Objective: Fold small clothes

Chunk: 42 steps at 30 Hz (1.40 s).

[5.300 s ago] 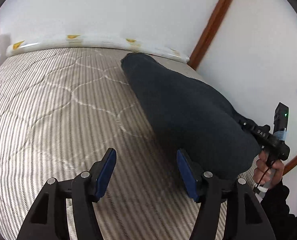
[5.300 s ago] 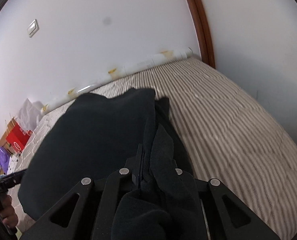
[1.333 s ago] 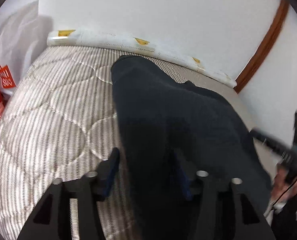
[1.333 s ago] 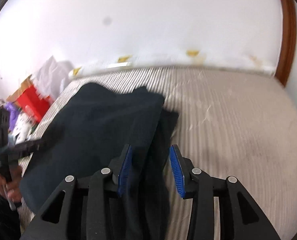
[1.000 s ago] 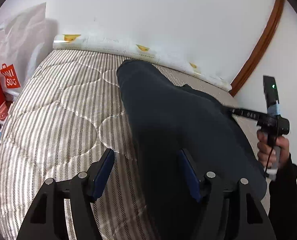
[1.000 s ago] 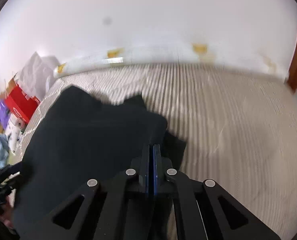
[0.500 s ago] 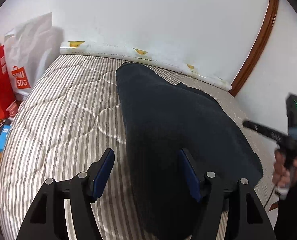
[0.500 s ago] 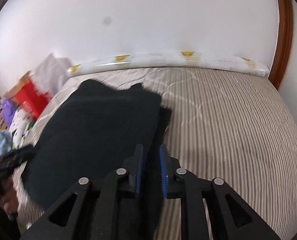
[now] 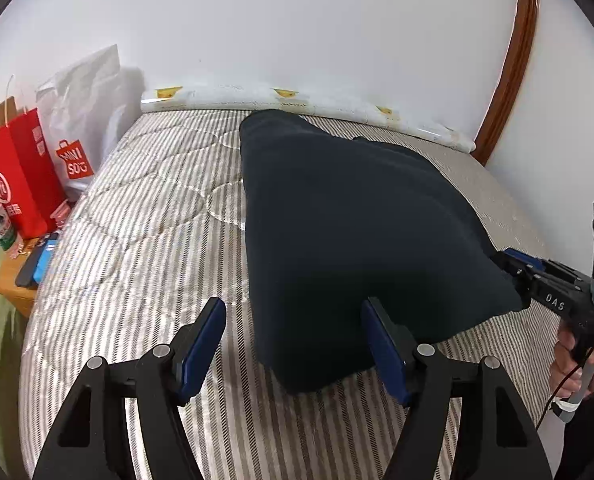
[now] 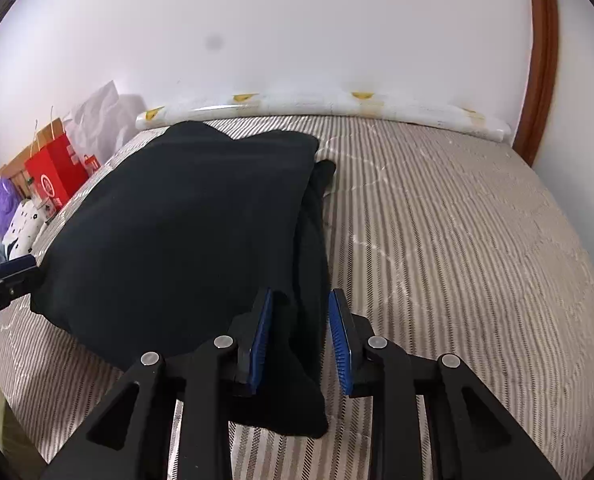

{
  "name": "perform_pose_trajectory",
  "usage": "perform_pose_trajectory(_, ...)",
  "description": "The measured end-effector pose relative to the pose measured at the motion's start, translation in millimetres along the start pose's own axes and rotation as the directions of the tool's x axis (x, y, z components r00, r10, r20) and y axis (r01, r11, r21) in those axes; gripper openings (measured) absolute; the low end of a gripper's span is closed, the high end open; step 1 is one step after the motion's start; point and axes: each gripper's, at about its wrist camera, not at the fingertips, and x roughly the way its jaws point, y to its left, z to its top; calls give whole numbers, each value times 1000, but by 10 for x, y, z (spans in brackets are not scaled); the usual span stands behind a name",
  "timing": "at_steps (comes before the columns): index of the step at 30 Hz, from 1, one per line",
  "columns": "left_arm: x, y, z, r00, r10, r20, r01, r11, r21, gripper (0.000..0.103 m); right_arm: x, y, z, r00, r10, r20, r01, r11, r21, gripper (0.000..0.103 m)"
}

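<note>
Your right gripper (image 10: 300, 334): jaws have just been opening and stand a little apart; the near edge of the dark garment (image 10: 185, 236) runs between the blue pads, and neither pad presses on it.
Your left gripper (image 9: 293, 346): jaws wide apart, gripping nothing; the garment's near corner lies between and below the fingers, closer to the right-hand pad.
Dark garment: folded, lying flat on the striped mattress (image 10: 457, 248), stretching away from both grippers toward the wall; from your right gripper a narrower folded strip shows along its right edge.
Your right hand (image 9: 577, 364): seen from the left gripper, low at the far right, wrapped round the handle of the other tool.
Beyond the garment: a pale rolled bolster (image 9: 309, 100) along the mattress's far edge, against the white wall.
Off to the left: red shopping bags (image 9: 17, 176) and a white bag beside the mattress.
</note>
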Motion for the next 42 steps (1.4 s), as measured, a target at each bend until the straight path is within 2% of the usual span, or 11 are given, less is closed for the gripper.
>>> perform_pose_trajectory(5,-73,-78,-23,1000,18,-9,-18,1000,0,68,-136,4,-58,1000,0,-7,0,1000,30,31)
perform_pose_trajectory(14,-189,-266,31,1000,-17,5,17,1000,1,68,-280,19,-99,1000,23,-8,-22,998,55,32)
perform_pose_trajectory(16,-202,-302,50,1000,-23,4,23,1000,4,68,-297,11,-104,1000,13,-14,-12,998,57,36)
perform_pose_trajectory(23,-383,-382,88,999,-21,25,22,1000,-12,68,-489,-51,-104,1000,-7,-26,9,998,70,37)
perform_pose_trajectory(26,-588,-429,91,999,-6,52,7,1000,-17,69,-731,-56,-66,999,-37,-1,37,997,69,49)
perform_pose_trajectory(28,-753,-480,76,997,7,71,-6,1000,-14,76,-933,-58,-49,998,-53,22,52,996,70,67)
perform_pose_trajectory(30,-936,-534,37,994,31,101,-31,1000,-3,79,-1130,-47,-59,997,-62,45,59,996,64,75)
perform_pose_trajectory(32,-1083,-570,-2,990,56,127,-56,998,-1,81,-1302,-32,-95,995,-75,66,71,996,57,77)
perform_pose_trajectory(35,-1260,-608,-50,988,54,142,-54,999,-8,86,-1533,-36,-149,993,-83,79,78,995,69,79)
perform_pose_trajectory(40,-1488,-694,-70,985,71,158,-72,997,6,87,-1811,-59,-203,989,-100,111,91,993,78,97)
perform_pose_trajectory(42,-1541,-744,-73,984,79,163,-83,996,21,87,-1909,-60,-219,986,-104,129,94,992,79,99)
